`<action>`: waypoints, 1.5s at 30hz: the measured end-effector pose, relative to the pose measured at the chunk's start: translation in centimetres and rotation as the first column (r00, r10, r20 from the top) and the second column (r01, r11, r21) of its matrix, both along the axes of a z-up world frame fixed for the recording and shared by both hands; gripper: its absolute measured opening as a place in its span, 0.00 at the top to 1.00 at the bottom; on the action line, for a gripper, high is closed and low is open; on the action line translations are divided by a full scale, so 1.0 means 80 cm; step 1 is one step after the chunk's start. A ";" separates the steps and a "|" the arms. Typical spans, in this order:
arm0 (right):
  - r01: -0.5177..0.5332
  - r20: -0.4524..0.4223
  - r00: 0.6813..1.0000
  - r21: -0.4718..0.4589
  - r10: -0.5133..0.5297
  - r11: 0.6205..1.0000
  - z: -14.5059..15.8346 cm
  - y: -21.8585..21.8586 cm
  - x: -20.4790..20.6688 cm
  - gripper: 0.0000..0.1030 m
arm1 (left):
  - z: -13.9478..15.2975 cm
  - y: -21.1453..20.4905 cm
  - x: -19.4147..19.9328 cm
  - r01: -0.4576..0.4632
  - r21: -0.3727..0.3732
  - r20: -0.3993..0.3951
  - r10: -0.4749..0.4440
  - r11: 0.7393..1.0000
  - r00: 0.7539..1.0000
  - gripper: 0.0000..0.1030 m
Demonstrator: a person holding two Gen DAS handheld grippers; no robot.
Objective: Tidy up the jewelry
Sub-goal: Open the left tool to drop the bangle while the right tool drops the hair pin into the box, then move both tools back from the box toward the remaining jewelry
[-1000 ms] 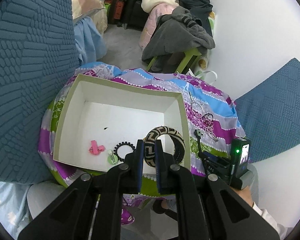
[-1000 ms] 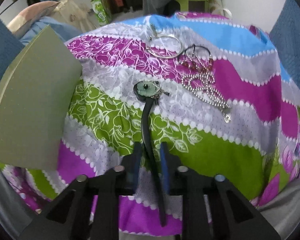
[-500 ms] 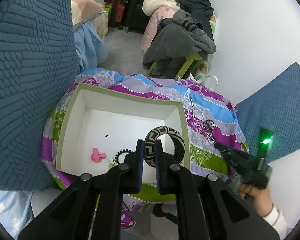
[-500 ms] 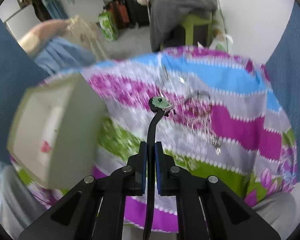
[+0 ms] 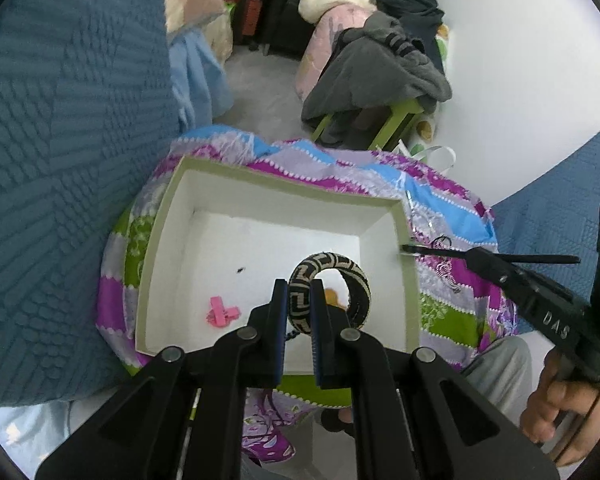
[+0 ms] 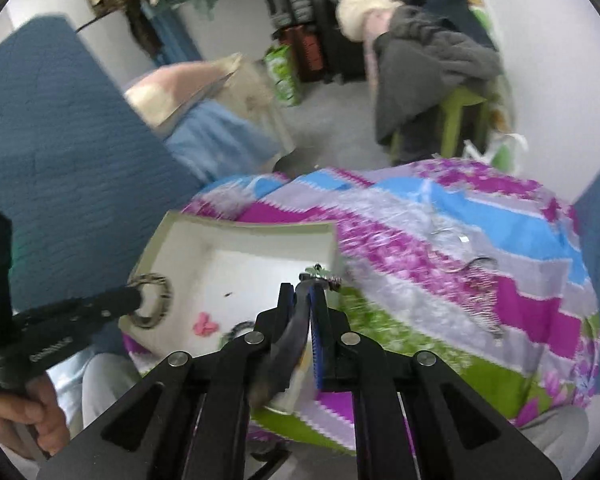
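Left claw [image 5: 300, 300]: you keep it clamped on the patterned bangle [image 5: 332, 280] above the box [image 5: 410, 280].
Right claw [image 6: 304, 304]: clamped on the black hair clip [image 6: 296, 320], you've lifted it off the surface to the box's rim.

Your right wrist view is motion-blurred: the black cord [image 6: 288, 344] between the jaws smears, and its green pendant [image 6: 318, 269] is too small to read. Your left gripper [image 5: 299, 308] hides the black hair tie; an orange object [image 5: 334, 295] stays indistinct.
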State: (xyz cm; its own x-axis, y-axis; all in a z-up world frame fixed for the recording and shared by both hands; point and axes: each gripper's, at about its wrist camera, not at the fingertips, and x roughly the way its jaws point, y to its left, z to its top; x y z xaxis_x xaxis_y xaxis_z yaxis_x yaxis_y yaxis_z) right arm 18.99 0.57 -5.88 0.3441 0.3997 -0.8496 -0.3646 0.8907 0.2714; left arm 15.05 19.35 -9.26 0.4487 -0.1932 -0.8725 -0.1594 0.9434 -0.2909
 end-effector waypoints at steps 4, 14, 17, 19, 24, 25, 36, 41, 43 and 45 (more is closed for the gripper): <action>-0.045 -0.050 0.998 0.010 0.046 0.999 -0.028 0.029 -0.006 0.94 | -0.019 0.008 -0.002 -0.005 -0.007 -0.027 0.005 1.000 1.000 0.90; -0.073 -0.115 0.991 -0.013 0.071 0.997 -0.060 0.048 -0.018 0.90 | -0.028 0.017 -0.003 -0.007 0.001 -0.032 0.007 1.000 0.999 0.89; -0.066 -0.101 0.993 0.007 0.066 0.998 -0.047 0.041 -0.017 0.76 | -0.016 0.014 -0.003 0.007 0.001 -0.015 -0.007 1.000 1.000 0.86; -0.064 -0.083 0.994 0.018 0.065 0.998 -0.034 0.036 -0.019 0.76 | -0.002 0.011 -0.004 0.009 0.018 0.006 -0.010 1.000 1.000 0.71; -0.067 0.011 0.998 0.056 0.067 0.996 0.021 0.012 -0.030 0.76 | 0.040 -0.003 -0.012 0.012 0.050 0.073 -0.016 0.999 0.997 0.54; -0.066 0.032 0.997 0.066 0.064 0.996 0.033 0.005 -0.034 0.76 | 0.048 -0.007 -0.015 0.013 0.048 0.084 -0.017 0.999 0.996 0.54; -0.025 0.235 0.972 0.081 0.006 0.996 0.129 -0.077 -0.074 0.76 | 0.130 -0.067 -0.047 0.051 0.064 0.226 -0.064 0.997 0.972 0.54; 0.013 0.300 0.953 0.081 -0.037 0.997 0.146 -0.120 -0.092 0.76 | 0.139 -0.098 -0.054 0.077 0.051 0.262 -0.088 0.996 0.961 0.54; 0.024 0.319 0.947 0.088 -0.051 0.996 0.147 -0.136 -0.101 0.76 | 0.137 -0.109 -0.057 0.088 0.042 0.267 -0.097 0.995 0.959 0.54; 0.039 0.332 0.941 0.076 -0.062 0.996 0.144 -0.150 -0.108 0.76 | 0.133 -0.121 -0.060 0.101 0.038 0.264 -0.107 0.994 0.959 0.54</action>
State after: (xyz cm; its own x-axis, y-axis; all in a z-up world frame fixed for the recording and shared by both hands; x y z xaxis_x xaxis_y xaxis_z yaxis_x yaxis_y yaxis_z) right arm 10.32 -11.44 5.61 0.6245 0.4266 -0.6543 -0.3998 0.8942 0.2014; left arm 10.28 9.67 1.39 0.6431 -0.2320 -0.7298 0.0199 0.9577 -0.2869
